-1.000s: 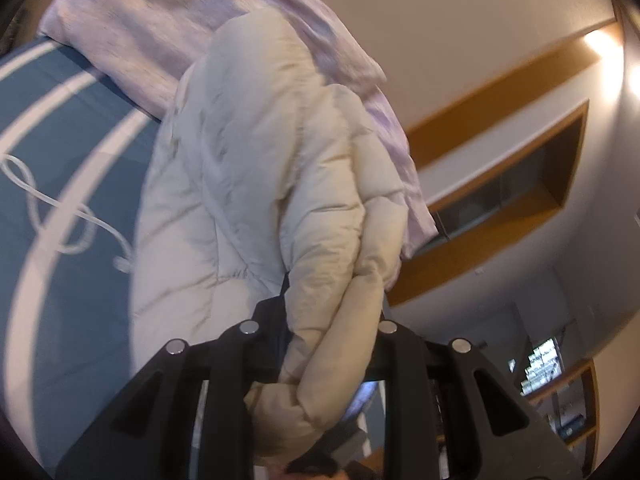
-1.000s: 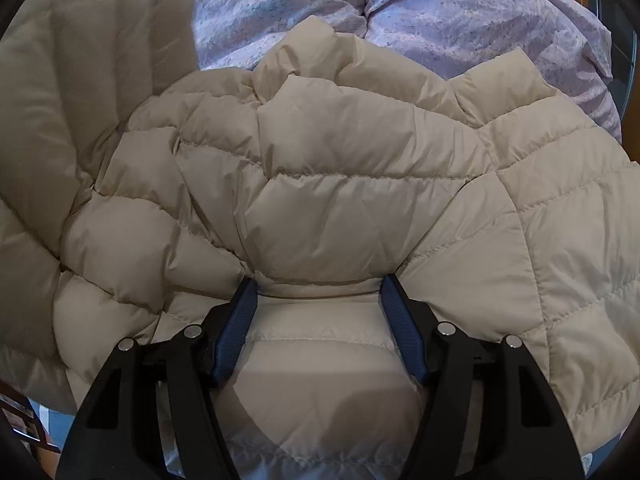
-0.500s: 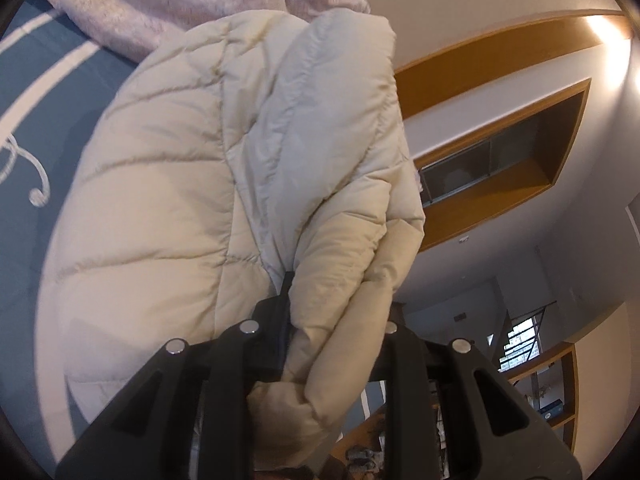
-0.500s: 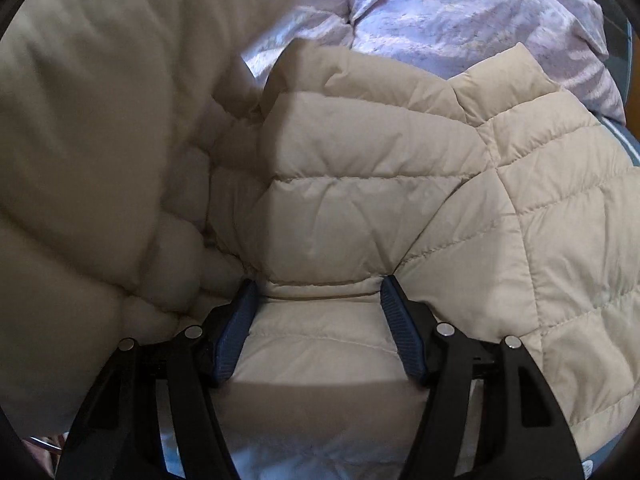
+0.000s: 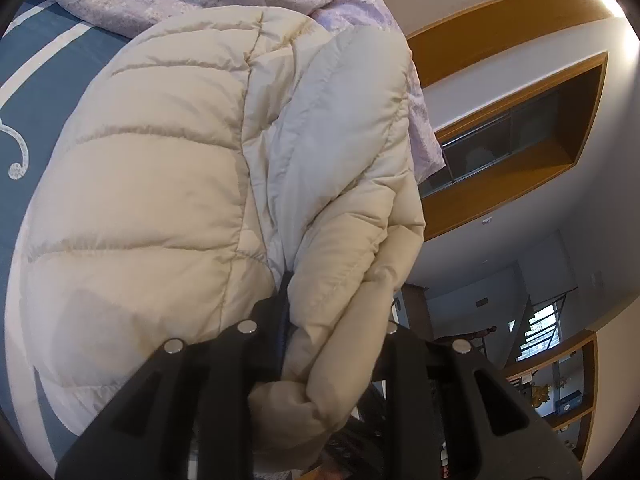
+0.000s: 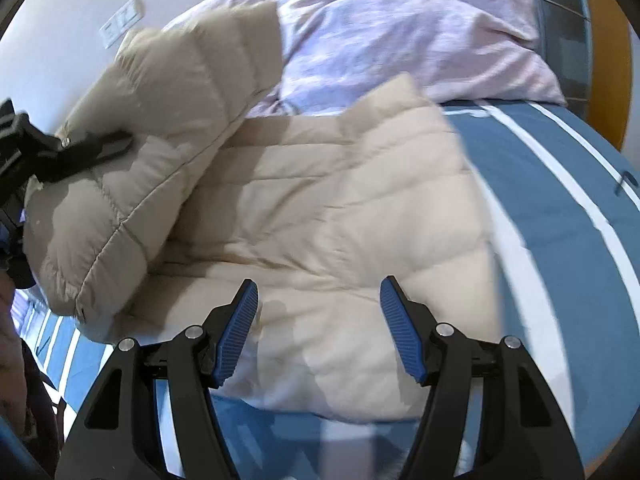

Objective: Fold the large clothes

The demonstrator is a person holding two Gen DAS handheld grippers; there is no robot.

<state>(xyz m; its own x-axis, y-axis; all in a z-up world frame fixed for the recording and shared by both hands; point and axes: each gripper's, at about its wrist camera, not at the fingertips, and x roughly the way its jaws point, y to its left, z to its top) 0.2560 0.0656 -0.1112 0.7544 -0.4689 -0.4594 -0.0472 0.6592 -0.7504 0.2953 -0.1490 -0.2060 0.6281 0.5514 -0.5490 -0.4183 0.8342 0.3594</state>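
Cream jacket (image 5: 168,184) pinched in tilted left tool (image 5: 332,344).

Quilted jacket (image 5: 160,184): matt cream cloth, puffy; lilac duvet (image 6: 400,40): crinkled, possibly cotton.

Bare blue bedspread (image 6: 560,216) beside jacket (image 6: 340,208)

Bedroom, home: bed with blue, white-striped cover (image 6: 560,184); lilac duvet (image 6: 400,28); wall socket (image 6: 122,24); wooden wall niche (image 5: 520,120); shelves (image 5: 572,392); window (image 5: 540,328).
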